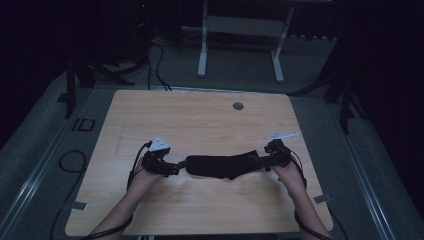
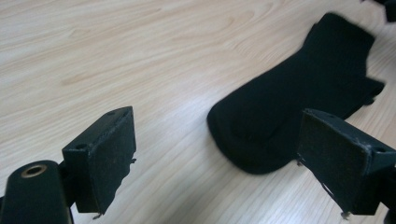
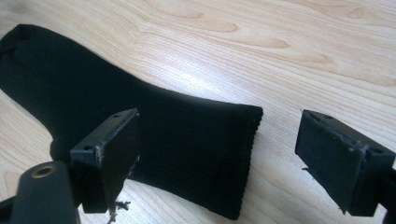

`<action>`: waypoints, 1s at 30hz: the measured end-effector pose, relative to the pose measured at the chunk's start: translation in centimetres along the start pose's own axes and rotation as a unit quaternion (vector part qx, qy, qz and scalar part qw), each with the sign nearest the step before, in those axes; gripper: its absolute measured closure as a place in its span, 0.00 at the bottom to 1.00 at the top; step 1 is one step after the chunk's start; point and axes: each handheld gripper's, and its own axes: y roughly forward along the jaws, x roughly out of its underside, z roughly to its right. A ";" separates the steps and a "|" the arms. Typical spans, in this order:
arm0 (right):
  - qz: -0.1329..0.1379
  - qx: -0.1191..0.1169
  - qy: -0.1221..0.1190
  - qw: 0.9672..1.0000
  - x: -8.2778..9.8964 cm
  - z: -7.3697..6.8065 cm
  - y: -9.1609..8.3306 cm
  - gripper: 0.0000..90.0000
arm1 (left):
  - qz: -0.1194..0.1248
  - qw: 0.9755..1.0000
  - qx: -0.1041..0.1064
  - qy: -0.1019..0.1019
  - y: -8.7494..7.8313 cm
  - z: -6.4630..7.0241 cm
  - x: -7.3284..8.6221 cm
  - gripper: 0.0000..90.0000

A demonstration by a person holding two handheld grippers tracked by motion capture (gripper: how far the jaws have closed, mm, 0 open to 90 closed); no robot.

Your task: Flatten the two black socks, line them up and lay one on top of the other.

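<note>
**Black sock lies flat between two open grippers**

The wooden surface [image 1: 200,120] takes up the middle of the high view, pale and grained, with a small round grey grommet [image 1: 238,106] near its far edge. Beyond it, on the grey floor [image 1: 310,65], stand the white legs of another table frame [image 1: 202,50], and dark cables [image 1: 155,60] trail off to the far left.

A black sock [image 1: 220,166] lies flat on the near half of the surface, stretched left to right. Its rounded toe end points left and its ribbed cuff end points right.

The left gripper [image 1: 172,168] sits at the sock's left end, held by the person's left hand [image 1: 142,179], with a grey three-cornered plate [image 1: 160,145] on top. In the left gripper view its jaws stand wide apart with nothing between them; the sock's toe [image 2: 243,140] lies just ahead, toward the right jaw, and bare wood shows in the gap.

The right gripper [image 1: 257,161] sits at the sock's right end, held by the right hand [image 1: 290,175]. In the right gripper view its jaws also stand wide apart. The ribbed cuff [image 3: 219,154] lies between them, nearer the left jaw, which overlaps the fabric; the right jaw is clear of the cuff's edge, over bare wood.
</note>
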 end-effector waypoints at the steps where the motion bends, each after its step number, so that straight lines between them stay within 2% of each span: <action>1: 0.002 -0.001 0.003 1.000 0.1 0.1 -0.1 0.15 | -0.003 1.000 -0.003 0.000 -0.1 0.0 0.2 0.14; 5: 0.009 0.013 -0.006 1.000 0.5 0.3 -0.4 0.15 | -0.008 1.000 -0.002 -0.002 -0.6 -0.1 0.8 0.14; 10: 0.029 0.030 -0.017 0.999 1.3 0.7 -1.0 0.15 | -0.007 1.000 -0.018 -0.017 -1.7 -0.6 2.1 0.14; 22: 0.020 0.026 -0.010 0.999 3.5 1.9 -1.7 0.15 | -0.019 0.998 -0.046 -0.032 -3.7 -1.2 4.7 0.11; 26: 0.024 0.027 -0.001 0.999 4.4 2.3 -2.1 0.15 | -0.015 0.997 -0.055 -0.042 -4.5 -1.4 5.6 0.11; 30: 0.025 0.032 0.007 0.999 5.3 2.6 -2.7 0.15 | -0.009 0.997 -0.065 -0.044 -5.5 -1.3 6.3 0.11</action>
